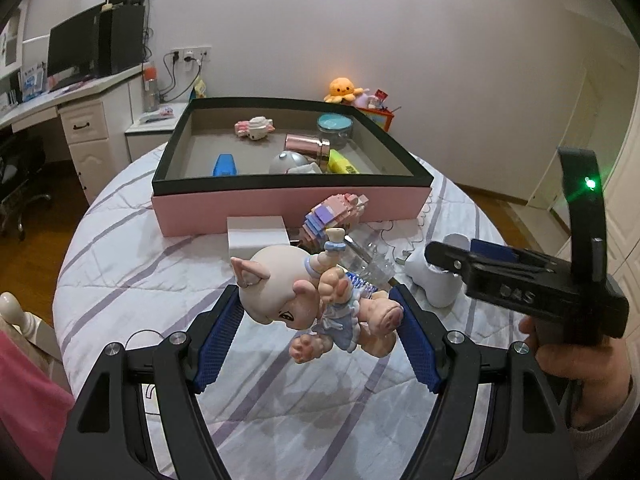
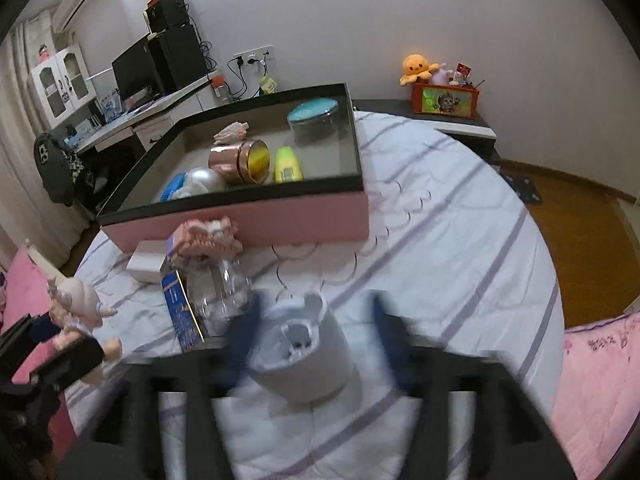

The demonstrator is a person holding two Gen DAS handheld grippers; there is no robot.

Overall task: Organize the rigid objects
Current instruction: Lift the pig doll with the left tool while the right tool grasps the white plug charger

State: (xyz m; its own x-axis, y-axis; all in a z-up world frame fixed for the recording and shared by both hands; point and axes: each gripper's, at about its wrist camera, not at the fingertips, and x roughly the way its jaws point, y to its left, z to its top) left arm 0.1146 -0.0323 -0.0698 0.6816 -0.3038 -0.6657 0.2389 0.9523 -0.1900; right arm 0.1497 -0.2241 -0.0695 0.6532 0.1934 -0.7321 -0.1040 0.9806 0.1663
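Observation:
My left gripper point(image 1: 318, 320) is shut on a pig figurine point(image 1: 312, 300) in a blue dress and holds it above the striped bedspread; the figurine also shows in the right wrist view point(image 2: 80, 312). My right gripper point(image 2: 316, 320) is open around a white bear-eared device point(image 2: 300, 348) lying on the bed; the view is motion-blurred. The device also shows in the left wrist view point(image 1: 436, 276). The pink box with a black rim point(image 1: 280, 200) stands behind and holds a rose-gold tin point(image 1: 306, 146), a teal-lidded jar point(image 1: 335, 128), a yellow bottle point(image 1: 342, 162) and other items.
In front of the box lie a white box point(image 1: 256, 236), a pastel brick model point(image 1: 332, 216), a clear plastic bottle point(image 2: 220, 292) and a blue card box point(image 2: 180, 312). A desk with a monitor point(image 1: 76, 44) is at left. An orange toy bin point(image 2: 444, 98) stands far right.

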